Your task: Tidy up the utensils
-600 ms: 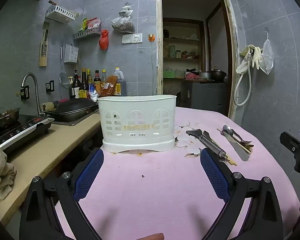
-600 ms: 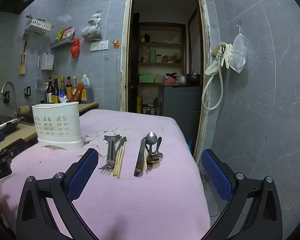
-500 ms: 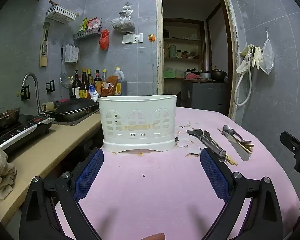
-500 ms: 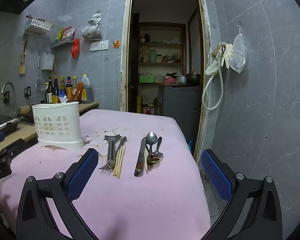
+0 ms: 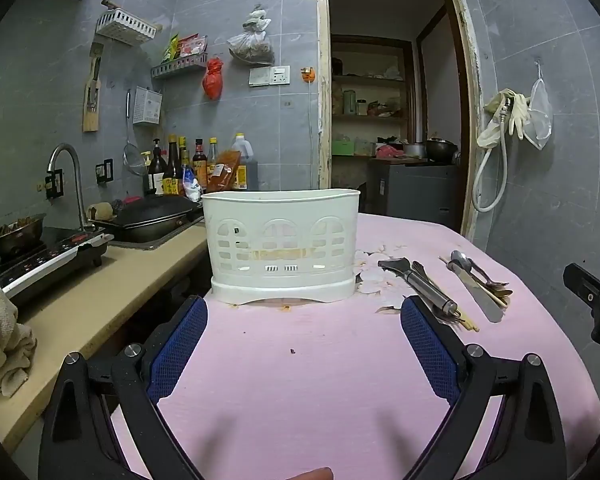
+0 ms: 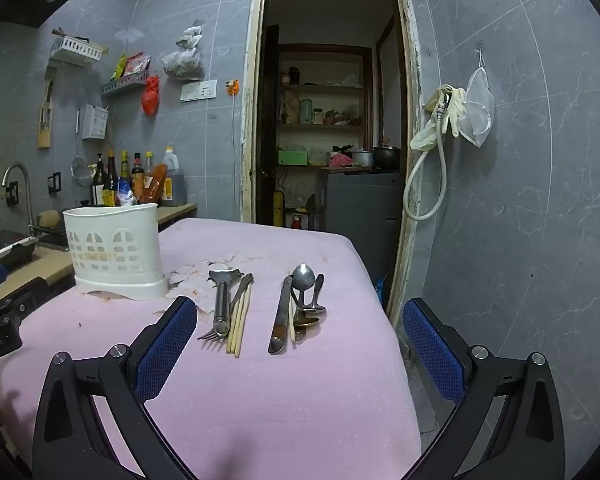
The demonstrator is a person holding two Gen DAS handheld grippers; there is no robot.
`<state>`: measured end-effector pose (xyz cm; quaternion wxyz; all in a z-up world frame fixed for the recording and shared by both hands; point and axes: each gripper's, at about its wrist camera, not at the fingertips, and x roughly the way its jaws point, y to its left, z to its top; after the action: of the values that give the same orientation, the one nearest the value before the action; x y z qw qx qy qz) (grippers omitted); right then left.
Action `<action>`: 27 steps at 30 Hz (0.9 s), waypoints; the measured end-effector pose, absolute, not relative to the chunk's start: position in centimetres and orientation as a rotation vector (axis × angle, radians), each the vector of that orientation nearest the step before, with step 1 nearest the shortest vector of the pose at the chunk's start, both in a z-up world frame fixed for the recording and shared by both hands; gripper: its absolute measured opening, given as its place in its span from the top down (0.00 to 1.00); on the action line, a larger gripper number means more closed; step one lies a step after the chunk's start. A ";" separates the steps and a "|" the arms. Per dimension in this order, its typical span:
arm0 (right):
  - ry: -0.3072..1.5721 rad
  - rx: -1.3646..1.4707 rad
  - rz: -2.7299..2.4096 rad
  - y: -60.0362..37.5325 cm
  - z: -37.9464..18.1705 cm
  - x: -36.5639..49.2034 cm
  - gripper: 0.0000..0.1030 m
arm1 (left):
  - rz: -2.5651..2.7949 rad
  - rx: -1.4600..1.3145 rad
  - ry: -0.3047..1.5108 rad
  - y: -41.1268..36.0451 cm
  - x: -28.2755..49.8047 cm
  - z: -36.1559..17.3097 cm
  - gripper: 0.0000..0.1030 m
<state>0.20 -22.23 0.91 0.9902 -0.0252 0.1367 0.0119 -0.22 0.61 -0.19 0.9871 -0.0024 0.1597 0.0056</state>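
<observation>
Both grippers hang above the pink-covered desk with jaws spread wide and nothing between them. From its own camera, the left gripper faces the white holder, which stands upright on the desk just past its blue pads; the pads do not touch it. The right gripper points at the utensils, which lie flat on the cloth to the right of the holder and well apart from it.

These lie in two small groups. Nearer the holder are a steel-handled peeler, a fork partly under it, and a pair of chopsticks, side by side and touching. To their right, with bare cloth between, lie a knife and several spoons piled together against it, one with its bowl facing the doorway. How many spoons is hard to tell.

The holder looks empty through its slots, though its inside is mostly hidden. A floral patch on the cloth sits between holder and peeler. At the left camera's right edge, part of the right gripper's body shows.
</observation>
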 end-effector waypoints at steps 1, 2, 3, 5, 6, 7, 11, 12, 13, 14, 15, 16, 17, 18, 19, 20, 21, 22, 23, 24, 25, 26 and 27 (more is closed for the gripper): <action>0.276 -0.049 0.025 -22.2 0.9 0.2 0.00 | 0.011 -0.006 0.320 0.6 -0.2 -0.2 0.08; 0.276 -0.049 0.025 -22.2 0.9 0.2 0.00 | 0.012 -0.006 0.321 0.6 -0.2 -0.2 0.08; 0.275 -0.049 0.025 -22.2 0.9 0.2 0.00 | 0.011 -0.006 0.323 0.6 -0.2 -0.1 0.08; 0.276 -0.050 0.024 -22.2 0.9 0.3 0.00 | 0.013 -0.006 0.322 0.5 -0.2 -0.1 0.08; 0.277 -0.050 0.024 -22.2 0.9 0.3 0.00 | 0.013 -0.006 0.322 0.5 -0.2 -0.1 0.08; 0.277 -0.049 0.025 -22.2 0.9 0.3 0.00 | 0.013 -0.006 0.321 0.6 -0.2 -0.1 0.08; 0.277 -0.051 0.024 -22.1 0.9 0.3 0.00 | 0.013 -0.007 0.322 0.6 -0.2 -0.1 0.08; 0.277 -0.051 0.024 -22.1 0.9 0.3 0.00 | 0.014 -0.007 0.321 0.5 -0.2 -0.1 0.08; 0.277 -0.050 0.024 -22.1 0.9 0.3 0.00 | 0.013 -0.006 0.321 0.6 -0.2 -0.1 0.08; 0.276 -0.050 0.024 -22.1 0.9 0.3 0.00 | 0.013 -0.006 0.321 0.6 -0.2 -0.1 0.08; 0.276 -0.049 0.025 -22.1 0.9 0.3 0.00 | 0.014 -0.006 0.320 0.7 -0.3 -0.1 0.08; 0.277 -0.050 0.025 -22.1 0.9 0.3 0.00 | 0.014 -0.007 0.320 0.6 -0.2 -0.1 0.08; 0.276 -0.050 0.026 -22.1 0.9 0.3 0.00 | 0.014 -0.007 0.320 0.7 -0.2 -0.1 0.08; 0.276 -0.050 0.025 -22.1 0.9 0.3 0.00 | 0.016 -0.007 0.321 0.6 -0.1 0.0 0.08; 0.276 -0.051 0.025 -22.1 0.9 0.3 0.00 | 0.016 -0.007 0.321 0.6 -0.1 0.0 0.08; 0.275 -0.052 0.025 -22.1 0.9 0.3 0.00 | 0.016 -0.007 0.322 0.7 -0.1 0.0 0.08; 0.277 -0.051 0.025 -22.1 1.0 0.3 0.00 | 0.015 -0.007 0.322 0.7 -0.1 0.0 0.08; 0.277 -0.050 0.026 -22.1 1.0 0.3 0.00 | 0.016 -0.008 0.321 0.7 -0.1 0.0 0.08; 0.276 -0.050 0.026 -22.1 1.0 0.2 0.00 | 0.016 -0.007 0.321 0.6 -0.1 0.0 0.08; 0.277 -0.051 0.025 -22.1 1.0 0.2 0.00 | 0.016 -0.007 0.322 0.6 -0.1 0.0 0.08; 0.278 -0.051 0.025 -22.1 1.0 0.2 0.00 | 0.016 -0.008 0.322 0.6 -0.1 0.0 0.08; 0.277 -0.050 0.025 -22.1 1.0 0.2 0.00 | 0.017 -0.008 0.322 0.6 0.0 0.0 0.08; 0.278 -0.050 0.026 -22.0 0.8 0.3 0.00 | 0.017 -0.008 0.322 0.6 0.0 0.0 0.08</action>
<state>0.28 -22.02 0.81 0.9900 -0.0248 0.1385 0.0128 -0.04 0.64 0.00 0.9870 -0.0039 0.1602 0.0083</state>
